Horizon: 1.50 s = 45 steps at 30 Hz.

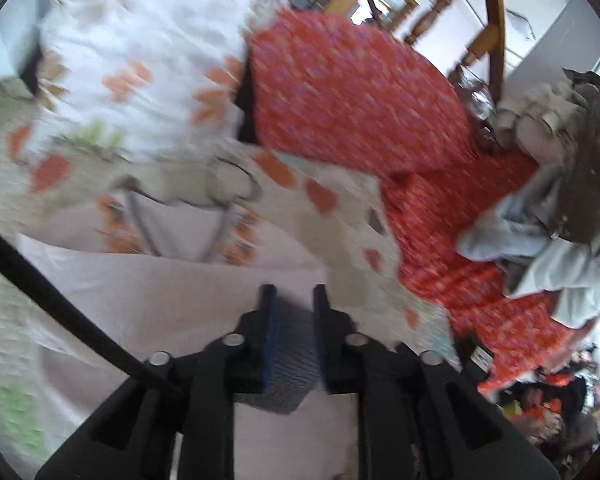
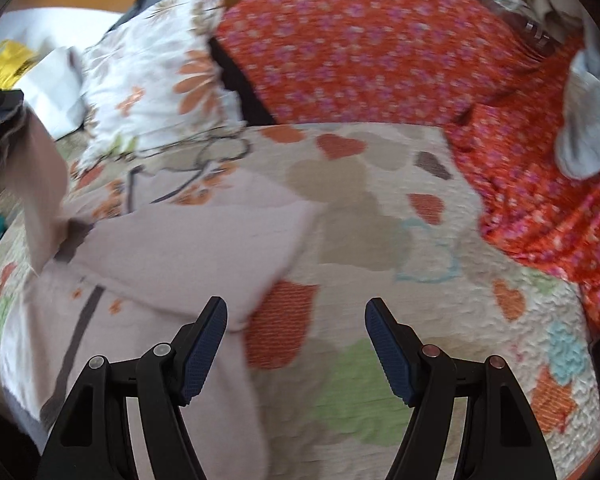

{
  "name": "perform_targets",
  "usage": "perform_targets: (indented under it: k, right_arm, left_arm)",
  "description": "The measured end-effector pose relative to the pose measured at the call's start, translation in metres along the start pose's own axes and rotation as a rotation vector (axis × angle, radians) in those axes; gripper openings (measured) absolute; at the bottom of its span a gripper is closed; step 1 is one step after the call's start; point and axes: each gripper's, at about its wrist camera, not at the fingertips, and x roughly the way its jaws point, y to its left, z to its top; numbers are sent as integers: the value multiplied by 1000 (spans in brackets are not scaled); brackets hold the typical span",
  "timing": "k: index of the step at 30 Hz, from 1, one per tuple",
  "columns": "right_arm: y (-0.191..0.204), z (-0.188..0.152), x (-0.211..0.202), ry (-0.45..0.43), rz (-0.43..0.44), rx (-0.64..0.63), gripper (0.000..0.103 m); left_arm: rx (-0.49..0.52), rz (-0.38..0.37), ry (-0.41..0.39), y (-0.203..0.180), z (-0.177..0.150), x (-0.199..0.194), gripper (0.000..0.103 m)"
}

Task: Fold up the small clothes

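Broadly, the work surface was a quilt [image 2: 380, 248] with heart patches, spread flat so that a garment could be laid out on it. An orange cover [image 2: 360, 48] bounded it at the far side, a floral pillow [image 2: 148, 80] lay at the far left, and a heap of grey clothes [image 1: 560, 208] waited on the orange cloth, probably the stock yet to be folded. The garment [image 2: 172, 252], a pale pink piece with a dark stripe, lay on the quilt's left part, one flap raised at the left edge, which suggested a fold under way. The right gripper [image 2: 296, 344] hovered over the garment's right edge with jaws wide and nothing between them, seemingly ready to take that edge. The left gripper [image 1: 294, 332] stood over the pink cloth with jaws narrow; no cloth showed plainly between the pads, though blur made this uncertain.
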Motion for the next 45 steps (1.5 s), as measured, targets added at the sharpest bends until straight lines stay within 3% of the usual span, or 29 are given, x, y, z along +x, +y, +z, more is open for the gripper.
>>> perform_targets:
  k: [3,7,12,18,22,24,26,27,31,32,35,36,39,42,45]
  right_arm:
    - [-17,3,-1,1,3,56,76]
    - [-36,1,8,44,108,180,76]
    - [-38,-11,27,108,330,333,76]
    - [3,7,45,94,426,264,76]
    - [40,13,79,174,353,153,75]
    - [49,9,96,212,341,135,64]
    - [56,9,101,219,327,99,17]
    - [61,12,101,217,322,66,9]
    - [55,25,86,138,319,60,6]
    - [52,29,84,122,301,61,1]
    - [42,35,82,71,171,47,2]
    - [40,35,87,72,131,39,2]
    - [39,31,97,107,123,39,2]
    - [48,30,90,69,97,-12,2]
    - [53,29,81,42,73,-43,11]
  left_arm:
    - [6,9,2,-2,-9,8,52]
    - [-17,157,-50,41,-20,-8,60]
    - [-137,371,-133,129,-52,-31,61]
    - [-295,493,-144,218,-87,-42,61]
    - [-342,559,-149,249,-95,-44,61]
    - [-343,563,-138,256,-96,-40,61]
    - [-332,561,-131,258,-96,-37,61]
    - [-324,562,-127,258,-95,-35,61]
    - [-287,575,-112,253,-92,-28,61]
    - [-281,579,-112,252,-91,-26,61]
    - [-274,583,-104,251,-90,-23,61]
    - [-273,588,-97,252,-89,-20,61]
    - [-285,601,-82,258,-87,-15,61]
    - [-306,606,-95,264,-84,-15,61]
    - [-310,623,-92,267,-81,-14,61]
